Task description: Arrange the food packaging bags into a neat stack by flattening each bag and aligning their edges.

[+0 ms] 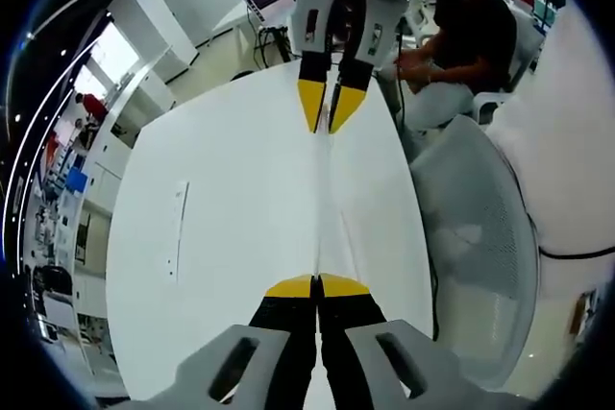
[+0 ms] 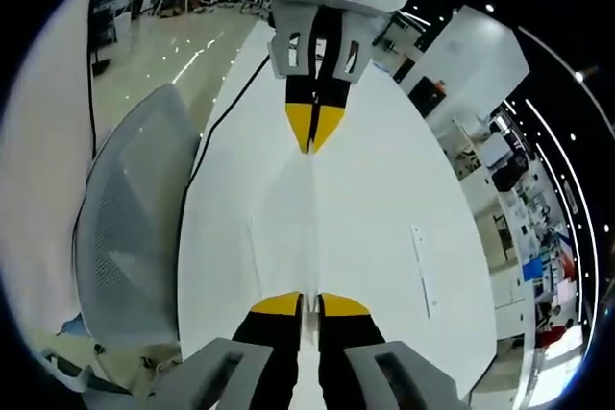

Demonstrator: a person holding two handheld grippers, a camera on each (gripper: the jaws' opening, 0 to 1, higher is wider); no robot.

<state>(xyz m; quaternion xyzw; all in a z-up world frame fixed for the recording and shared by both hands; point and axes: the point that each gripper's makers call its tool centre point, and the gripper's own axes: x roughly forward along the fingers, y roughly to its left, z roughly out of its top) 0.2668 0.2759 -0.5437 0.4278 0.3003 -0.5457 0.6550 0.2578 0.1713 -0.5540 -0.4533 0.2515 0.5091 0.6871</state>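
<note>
I hold one thin white plastic food bag (image 1: 322, 199) stretched between my two tongs above the white table (image 1: 221, 228). My left gripper (image 1: 316, 286) pinches one end with its jaws closed, and my right gripper (image 2: 309, 303) pinches the opposite end. The bag seems light, soft and slippery, so I judge the edges are best to grip. I count one bag and two grippers.

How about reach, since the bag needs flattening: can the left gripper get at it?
Likely yes: the left gripper looks shut on the bag by its near edge, the right gripper by the far one.
</note>
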